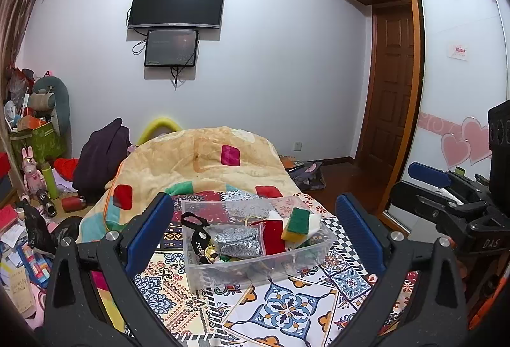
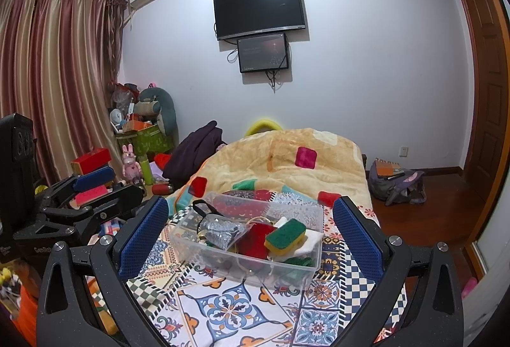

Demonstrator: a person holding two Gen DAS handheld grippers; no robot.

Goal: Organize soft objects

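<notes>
Patterned bedcover fills the foreground under both pairs of blue-padded fingers, and on it, straight ahead, sits the clear plastic bin holding the soft objects. Seen from the left gripper, spread wide and holding nothing, the bin lies dead centre between the fingers, its long axis running from near left to far right. From the right gripper, likewise wide open and empty, the bin sits ahead and a little left of centre. Neither looks clearly nearer, though the green-and-yellow sponge lies toward the right gripper's side, so that hand seems better placed for it.

On top of the pile the sponge rests tilted, green scouring face up. Beside it sit a red cloth, a silvery glittery pouch and a black strap looping over the near-left rim. Something white lies under the sponge. Beyond the bin a cream quilt with coloured patches is heaped on the bed.
</notes>
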